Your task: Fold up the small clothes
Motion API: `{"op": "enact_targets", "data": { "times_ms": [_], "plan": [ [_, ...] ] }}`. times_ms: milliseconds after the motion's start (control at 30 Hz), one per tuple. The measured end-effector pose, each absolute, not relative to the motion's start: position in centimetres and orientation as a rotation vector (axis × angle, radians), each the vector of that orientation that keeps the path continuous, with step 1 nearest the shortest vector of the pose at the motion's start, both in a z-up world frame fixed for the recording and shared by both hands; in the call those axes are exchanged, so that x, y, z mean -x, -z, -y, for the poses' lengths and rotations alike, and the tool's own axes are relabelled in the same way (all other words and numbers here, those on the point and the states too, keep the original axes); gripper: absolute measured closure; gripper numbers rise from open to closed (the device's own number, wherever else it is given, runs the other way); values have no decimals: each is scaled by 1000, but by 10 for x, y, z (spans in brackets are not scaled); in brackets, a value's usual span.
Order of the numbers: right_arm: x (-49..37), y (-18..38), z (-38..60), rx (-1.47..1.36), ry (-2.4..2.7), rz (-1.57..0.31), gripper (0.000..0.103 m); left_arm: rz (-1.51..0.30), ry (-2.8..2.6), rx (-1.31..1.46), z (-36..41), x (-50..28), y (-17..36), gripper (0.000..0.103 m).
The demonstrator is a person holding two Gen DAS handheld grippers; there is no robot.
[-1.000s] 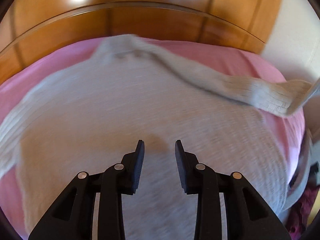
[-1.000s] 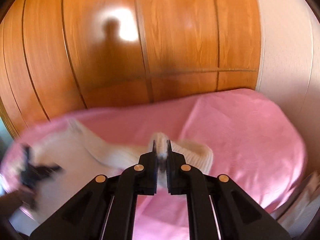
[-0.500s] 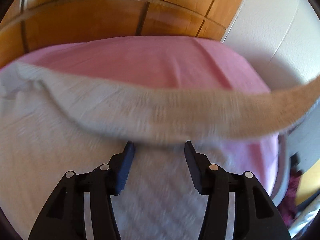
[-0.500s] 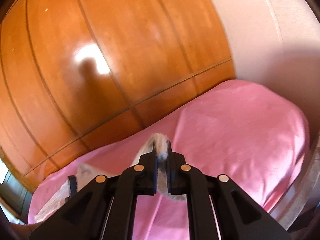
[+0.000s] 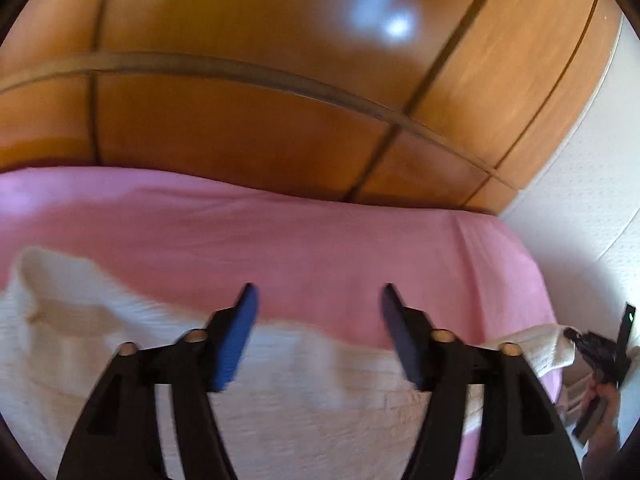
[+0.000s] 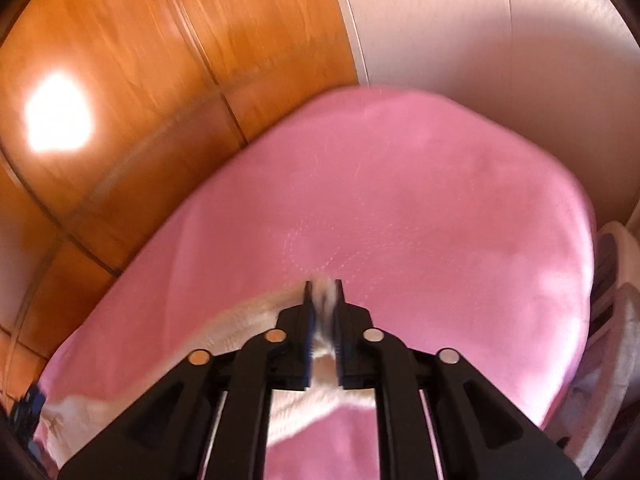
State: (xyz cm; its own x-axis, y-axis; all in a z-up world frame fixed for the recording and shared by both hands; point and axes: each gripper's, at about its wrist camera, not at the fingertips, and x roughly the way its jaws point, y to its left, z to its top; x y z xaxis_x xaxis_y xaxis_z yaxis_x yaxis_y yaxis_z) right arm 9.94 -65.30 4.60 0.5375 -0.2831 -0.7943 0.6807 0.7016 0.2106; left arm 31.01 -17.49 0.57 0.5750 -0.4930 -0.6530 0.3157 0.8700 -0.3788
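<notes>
Jaws of my right gripper [image 6: 323, 294] pinch the sweater [image 6: 240, 332]; my left gripper [image 5: 316, 300] gapes wide, empty above it.

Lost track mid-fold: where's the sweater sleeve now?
The sleeve is pinched in the right claw above the pink bedspread; in the left wrist view, at far right.

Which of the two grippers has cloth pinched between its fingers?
The right gripper: its jaws are shut on a sleeve of the cream knit sweater. The left gripper hovers above the sweater, jaws wide apart, holding nothing.
</notes>
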Motion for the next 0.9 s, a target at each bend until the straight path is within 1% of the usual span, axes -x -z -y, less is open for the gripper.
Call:
{"op": "enact_targets", "data": {
  "times_ms": [33,67,167,267,333,400,467,500,533,567,633,700,767,833,900],
  "plan": [
    [-101,-43,655,-535,640,-801,76,-837,467,210,169,-304,-3,38],
    [-98,-41,656,-550,646,-781,69,-841,463,191,165,-301,0,38],
    [-70,-25,649,-671,585,-756,63,-829,408,94,142,-274,11,38],
    [-39,-1,628,-760,509,-780,57,-837,377,37,105,-242,22,38],
    [-22,21,614,-849,435,-806,56,-866,356,27,81,-221,33,38],
    [-23,41,606,-877,410,-824,55,-887,335,21,58,-206,41,38],
    [-29,46,603,-884,432,-810,55,-912,309,44,37,-187,47,38],
    [-36,45,602,-877,432,-804,57,-920,306,56,27,-181,48,38],
    [-46,41,605,-860,437,-815,72,-922,288,61,20,-172,49,38],
    [-54,38,602,-813,449,-843,99,-919,264,53,16,-168,51,38],
    [-59,23,598,-714,470,-838,98,-919,229,37,4,-153,56,37],
    [-55,10,596,-597,526,-808,99,-956,203,59,-7,-145,70,30],
    [-55,20,602,-553,594,-875,99,-919,206,83,-7,-142,75,28],
    [-53,39,605,-521,635,-951,99,-915,191,44,-3,-140,74,27],
    [-53,34,596,-476,645,-949,97,-924,188,76,-6,-139,70,27]
  ]
}}
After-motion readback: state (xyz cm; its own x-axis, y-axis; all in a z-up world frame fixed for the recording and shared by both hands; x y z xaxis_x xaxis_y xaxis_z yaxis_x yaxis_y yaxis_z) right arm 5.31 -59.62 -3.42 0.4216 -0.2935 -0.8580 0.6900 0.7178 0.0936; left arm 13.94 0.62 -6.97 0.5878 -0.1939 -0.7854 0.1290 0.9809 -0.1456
